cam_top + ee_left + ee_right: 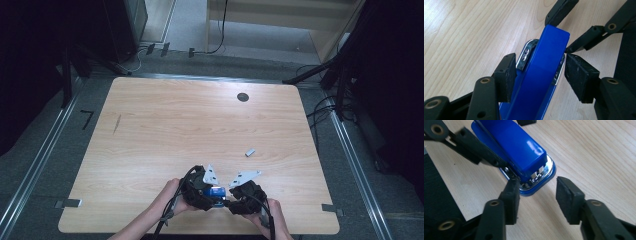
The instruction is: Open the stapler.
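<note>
My left tool (537,72) straddles the glossy blue plastic stapler (544,70) near the light wooden worktop's (200,120) near edge, pads spread, not clamping; my right tool (537,197) gapes at its chrome nose. Closing off-centre could skid it sideways on that slick shell.

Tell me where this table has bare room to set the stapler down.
The light wooden table is bare across its left half and centre, up to the dark round hole. A small grey piece lies right of centre. The near edge is crowded: both grippers flank the blue stapler.
</note>
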Demonstrator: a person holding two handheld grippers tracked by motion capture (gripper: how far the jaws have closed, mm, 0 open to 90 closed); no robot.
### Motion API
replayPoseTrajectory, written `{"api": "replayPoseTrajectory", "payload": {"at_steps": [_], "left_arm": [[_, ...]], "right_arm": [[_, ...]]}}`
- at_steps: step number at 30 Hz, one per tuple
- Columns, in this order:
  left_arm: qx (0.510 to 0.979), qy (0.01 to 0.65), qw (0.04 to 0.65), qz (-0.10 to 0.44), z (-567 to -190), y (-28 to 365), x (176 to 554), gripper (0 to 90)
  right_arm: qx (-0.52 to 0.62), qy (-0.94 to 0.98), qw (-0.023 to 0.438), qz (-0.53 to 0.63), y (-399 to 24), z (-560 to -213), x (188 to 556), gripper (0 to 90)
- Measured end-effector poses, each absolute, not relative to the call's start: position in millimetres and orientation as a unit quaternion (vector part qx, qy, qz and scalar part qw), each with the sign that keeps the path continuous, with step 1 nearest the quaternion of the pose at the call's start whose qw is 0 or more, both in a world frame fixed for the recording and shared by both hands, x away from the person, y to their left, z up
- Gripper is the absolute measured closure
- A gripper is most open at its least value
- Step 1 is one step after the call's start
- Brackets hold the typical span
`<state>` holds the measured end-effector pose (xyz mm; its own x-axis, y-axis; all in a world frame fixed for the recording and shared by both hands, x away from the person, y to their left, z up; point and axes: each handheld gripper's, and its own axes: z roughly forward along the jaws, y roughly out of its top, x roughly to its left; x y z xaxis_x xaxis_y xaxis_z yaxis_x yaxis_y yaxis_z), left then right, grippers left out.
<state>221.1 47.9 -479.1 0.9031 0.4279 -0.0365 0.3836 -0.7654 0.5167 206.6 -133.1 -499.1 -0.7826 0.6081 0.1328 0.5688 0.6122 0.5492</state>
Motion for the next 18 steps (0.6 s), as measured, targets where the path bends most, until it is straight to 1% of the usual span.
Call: {"api": "replayPoseTrajectory", "payload": {"at_steps": [5,7,8,12,15,18], "left_arm": [[0.94,0.213,0.264,0.042,-481.6,43.7,220.7,46.4],[0.941,0.211,0.261,0.044,-481.7,43.7,221.2,47.6],[0.942,0.21,0.258,0.045,-482.1,43.5,221.3,50.8],[0.944,0.205,0.254,0.046,-485.5,42.8,223.0,51.4],[0.941,0.206,0.264,0.043,-489.0,40.7,222.9,54.2],[0.946,0.19,0.26,0.048,-487.7,42.1,223.1,56.1]], "right_arm": [[0.321,0.9,0.033,0.293,-128.9,-501.3,207.1,59.4],[0.317,0.902,0.034,0.291,-127.7,-502.2,207.5,59.9],[0.315,0.903,0.032,0.291,-127.2,-503.1,208.2,60.0],[0.314,0.903,0.029,0.292,-125.3,-505.0,210.4,60.9],[0.312,0.903,0.028,0.294,-125.1,-504.7,211.1,62.4],[0.308,0.904,0.027,0.296,-125.1,-504.9,211.0,63.8]]}}
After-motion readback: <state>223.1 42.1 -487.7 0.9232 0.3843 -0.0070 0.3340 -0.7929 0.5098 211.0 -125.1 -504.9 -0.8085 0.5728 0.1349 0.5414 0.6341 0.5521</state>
